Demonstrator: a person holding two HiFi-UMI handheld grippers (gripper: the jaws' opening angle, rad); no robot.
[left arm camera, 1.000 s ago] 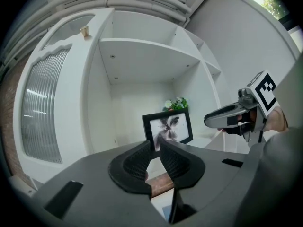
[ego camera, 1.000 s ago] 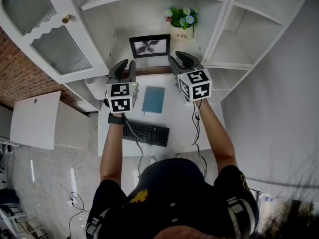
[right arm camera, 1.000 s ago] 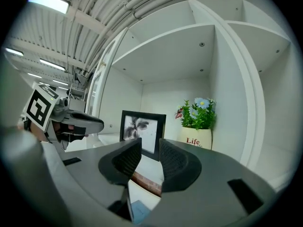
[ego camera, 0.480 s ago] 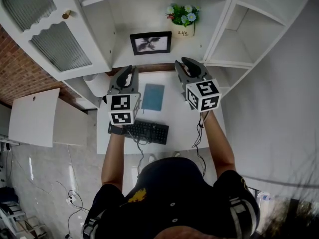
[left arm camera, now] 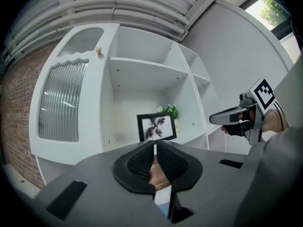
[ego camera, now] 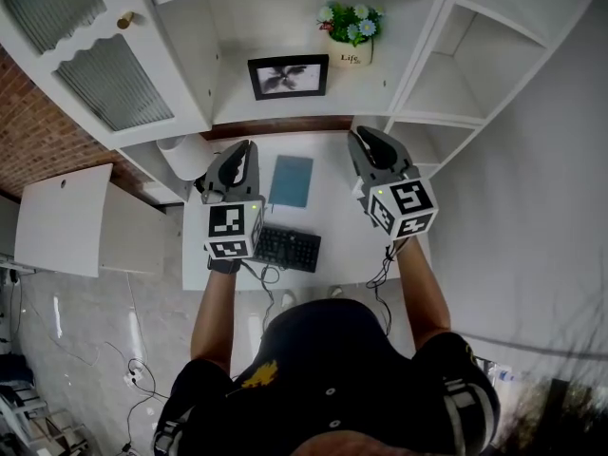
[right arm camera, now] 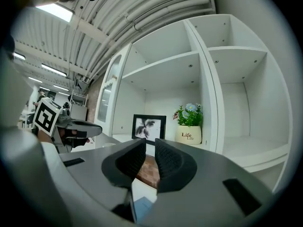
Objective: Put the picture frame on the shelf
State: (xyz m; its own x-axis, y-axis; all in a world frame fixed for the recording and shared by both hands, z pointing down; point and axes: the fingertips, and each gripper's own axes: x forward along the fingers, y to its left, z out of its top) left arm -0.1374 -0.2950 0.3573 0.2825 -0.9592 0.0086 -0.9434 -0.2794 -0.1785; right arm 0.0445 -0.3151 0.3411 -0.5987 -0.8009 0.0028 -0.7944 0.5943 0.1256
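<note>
The black picture frame (ego camera: 288, 76) stands upright on the white shelf (ego camera: 237, 112), left of the flower pot (ego camera: 351, 41). Nothing touches it. It also shows in the left gripper view as the frame (left arm camera: 156, 126) and in the right gripper view as the frame (right arm camera: 148, 127). My left gripper (ego camera: 242, 146) hovers over the desk, short of the shelf, holding nothing. Its jaws have just been closing, and the tips almost meet (left arm camera: 155, 144). My right gripper (ego camera: 366, 133) is level with it on the right. Its jaws have also been closing but keep a clear empty gap (right arm camera: 150, 141).
A teal notebook (ego camera: 291, 180) and a black keyboard (ego camera: 285, 248) lie on the white desk (ego camera: 342, 236) between my arms. A cabinet door with ribbed glass (ego camera: 95, 65) stands open at the left. A shelf divider (ego camera: 418, 55) and side compartments rise at the right.
Both grippers have drawn back from the shelf toward the person, and both pairs of jaws have narrowed. The picture frame has stayed where it was on the shelf.
</note>
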